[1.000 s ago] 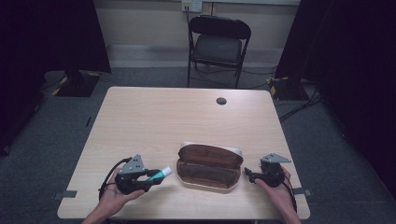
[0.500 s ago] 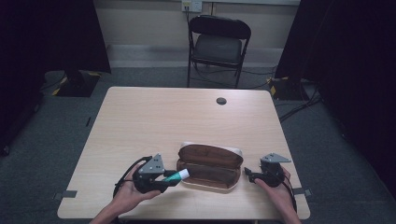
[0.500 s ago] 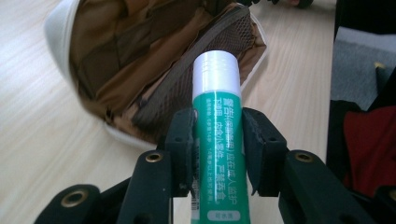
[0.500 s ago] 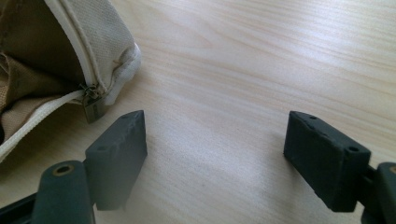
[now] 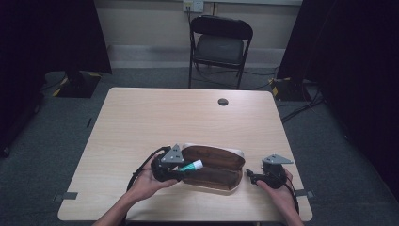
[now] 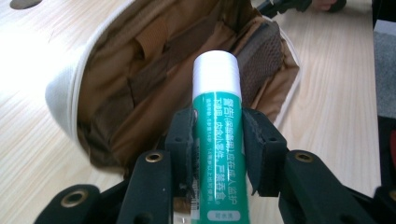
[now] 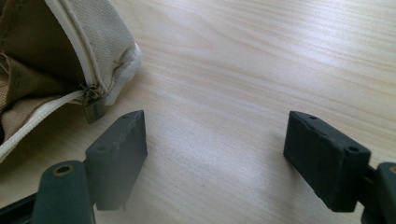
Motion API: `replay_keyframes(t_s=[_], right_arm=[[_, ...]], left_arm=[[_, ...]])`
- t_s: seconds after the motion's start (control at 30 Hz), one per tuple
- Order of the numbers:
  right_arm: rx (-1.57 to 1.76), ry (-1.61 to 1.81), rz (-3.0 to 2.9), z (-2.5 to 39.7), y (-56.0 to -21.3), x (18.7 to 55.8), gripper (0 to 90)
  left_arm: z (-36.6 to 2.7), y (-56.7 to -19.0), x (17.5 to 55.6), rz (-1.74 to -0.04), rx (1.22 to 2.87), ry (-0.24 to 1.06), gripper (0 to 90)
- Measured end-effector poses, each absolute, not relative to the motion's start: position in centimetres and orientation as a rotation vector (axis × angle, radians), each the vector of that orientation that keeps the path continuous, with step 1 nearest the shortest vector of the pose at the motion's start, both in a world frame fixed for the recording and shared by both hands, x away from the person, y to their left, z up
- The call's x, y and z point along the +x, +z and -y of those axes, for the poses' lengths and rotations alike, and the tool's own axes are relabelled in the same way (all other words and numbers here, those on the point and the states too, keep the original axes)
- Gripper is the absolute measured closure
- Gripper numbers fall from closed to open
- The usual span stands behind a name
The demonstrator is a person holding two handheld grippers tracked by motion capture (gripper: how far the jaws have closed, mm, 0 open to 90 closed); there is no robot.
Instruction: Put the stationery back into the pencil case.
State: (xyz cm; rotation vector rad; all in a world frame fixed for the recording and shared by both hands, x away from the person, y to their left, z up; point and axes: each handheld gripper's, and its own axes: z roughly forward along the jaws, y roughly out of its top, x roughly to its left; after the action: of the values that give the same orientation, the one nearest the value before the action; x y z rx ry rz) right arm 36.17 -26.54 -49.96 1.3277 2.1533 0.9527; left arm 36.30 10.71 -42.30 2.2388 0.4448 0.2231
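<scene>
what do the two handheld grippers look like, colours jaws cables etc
Both are black handheld units. The left gripper and right gripper each carry a grey three-cornered plate on top, and a black cable loops from each. Up close, the jaws are matte black blocks with small holes, fixed to black arms with brass-ringed bolt holes. The person's forearms are bare, with no sleeves visible.

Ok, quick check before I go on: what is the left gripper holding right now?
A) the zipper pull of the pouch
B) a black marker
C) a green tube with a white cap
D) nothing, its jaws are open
C: in the left gripper view the left gripper has both jaws pressed against a green tube with a white cap, pointing into the open pouch; the right gripper is open beside the zipper pull.
</scene>
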Motion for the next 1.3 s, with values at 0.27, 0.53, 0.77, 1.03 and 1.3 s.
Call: replay_keyframes(t_s=[0.27, 0.53, 0.77, 1.03, 1.3], right_arm=[[1.325, 0.953, -2.153, 26.6, -50.0, 36.2, 20.6], [1.326, 0.953, -2.154, 26.5, -50.0, 36.2, 20.7], [1.322, 0.953, -2.154, 26.6, -50.0, 36.2, 20.7], [1.321, 0.953, -2.154, 26.6, -50.0, 36.2, 20.7], [1.321, 0.952, -2.153, 26.6, -50.0, 36.2, 20.7]], left_arm=[[-8.8, -43.3, 37.4, -0.467, 2.215, 0.160, 65.9], [-6.8, -44.1, 38.5, -0.466, 2.240, 0.140, 65.9], [-5.9, -44.3, 38.7, -0.477, 2.242, 0.149, 65.8], [-5.6, -44.1, 38.7, -0.471, 2.248, 0.154, 65.3], [-6.2, -43.8, 38.7, -0.500, 2.220, 0.192, 55.7]])
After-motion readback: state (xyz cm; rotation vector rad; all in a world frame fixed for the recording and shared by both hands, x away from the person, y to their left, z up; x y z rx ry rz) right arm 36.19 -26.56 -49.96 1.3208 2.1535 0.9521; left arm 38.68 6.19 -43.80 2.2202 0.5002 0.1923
